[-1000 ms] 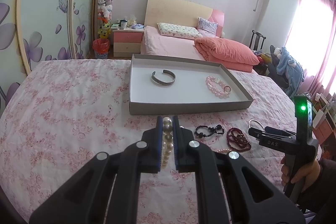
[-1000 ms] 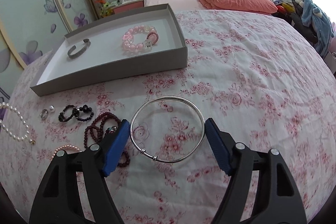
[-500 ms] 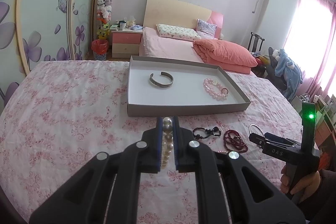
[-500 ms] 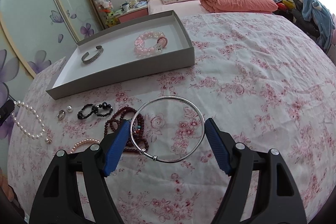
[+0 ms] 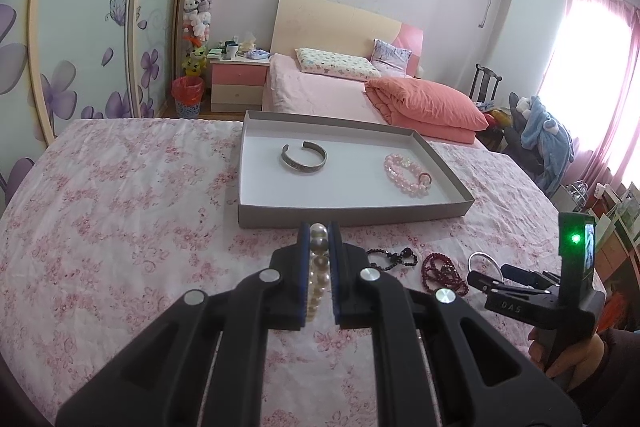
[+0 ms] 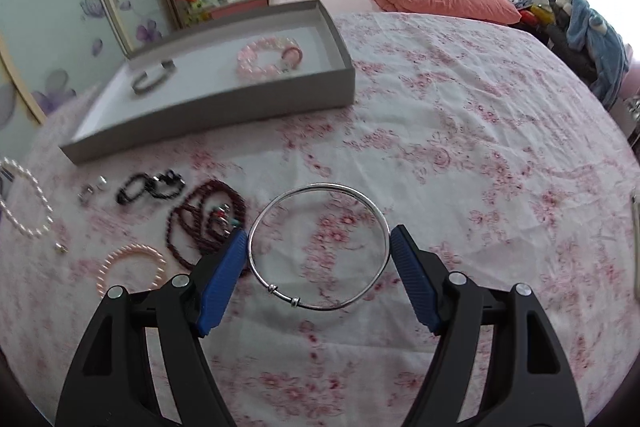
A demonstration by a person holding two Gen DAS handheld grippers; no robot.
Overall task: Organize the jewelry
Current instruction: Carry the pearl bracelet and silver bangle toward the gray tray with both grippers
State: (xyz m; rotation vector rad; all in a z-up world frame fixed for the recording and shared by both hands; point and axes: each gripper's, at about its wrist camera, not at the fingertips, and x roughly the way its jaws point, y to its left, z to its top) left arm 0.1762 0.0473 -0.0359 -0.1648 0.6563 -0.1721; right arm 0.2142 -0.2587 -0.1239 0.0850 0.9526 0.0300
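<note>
My left gripper [image 5: 319,231] is shut on a white pearl strand [image 5: 319,267] and holds it above the floral cloth, just in front of the grey tray [image 5: 352,217]. The strand hangs at the left edge of the right wrist view [image 6: 28,203]. My right gripper [image 6: 319,247] is shut on a thin silver bangle [image 6: 319,247], its pads pressing on both sides, lifted over the cloth. The tray [image 6: 216,111] holds a silver cuff [image 5: 303,157] and a pink bead bracelet [image 5: 406,173].
On the cloth in front of the tray lie a black bead bracelet [image 6: 150,185], a dark red bead string [image 6: 204,221], a peach pearl bracelet [image 6: 132,265] and small earrings [image 6: 93,189]. A bed, a nightstand and a chair stand behind the table.
Both grippers have risen and pulled back a little from the cloth with their pieces. The right gripper has shifted right, so the red beads now lie left of the bangle.
</note>
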